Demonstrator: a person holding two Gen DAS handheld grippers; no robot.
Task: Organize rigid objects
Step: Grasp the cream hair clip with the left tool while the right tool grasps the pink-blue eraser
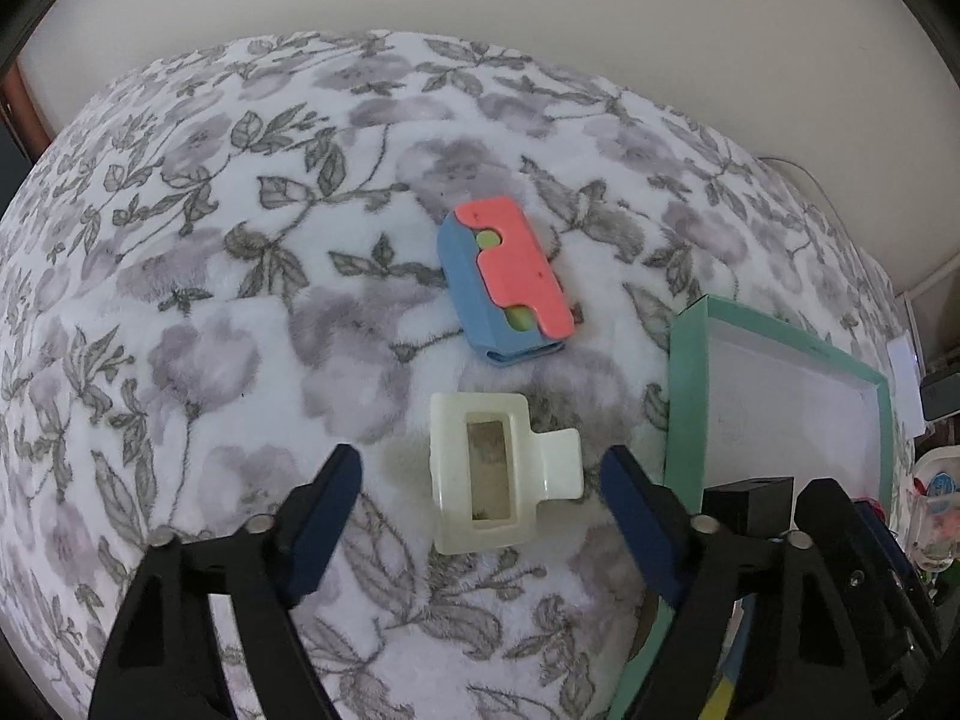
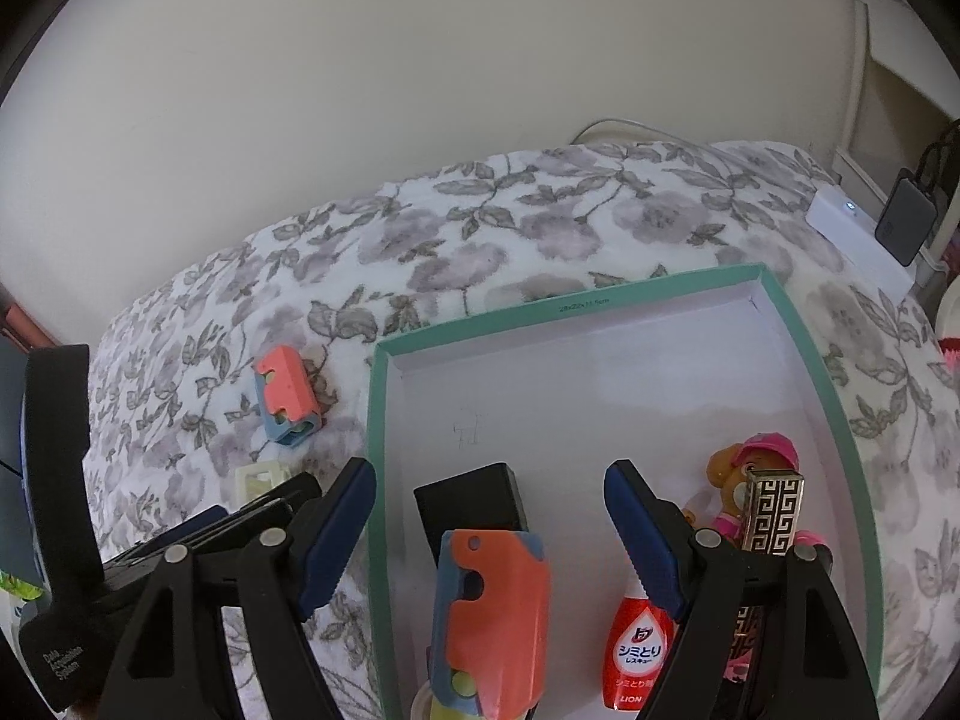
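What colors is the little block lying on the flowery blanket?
The block is pink on top and blue beneath, with green dots; clearest from the left wrist view.

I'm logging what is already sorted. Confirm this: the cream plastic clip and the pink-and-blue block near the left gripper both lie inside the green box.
Not right. The cream plastic clip and the pink-and-blue block both lie on the floral blanket, outside the green box, which stands beside them. The left wrist view shows it: the clip sits between the open fingers of the left gripper.
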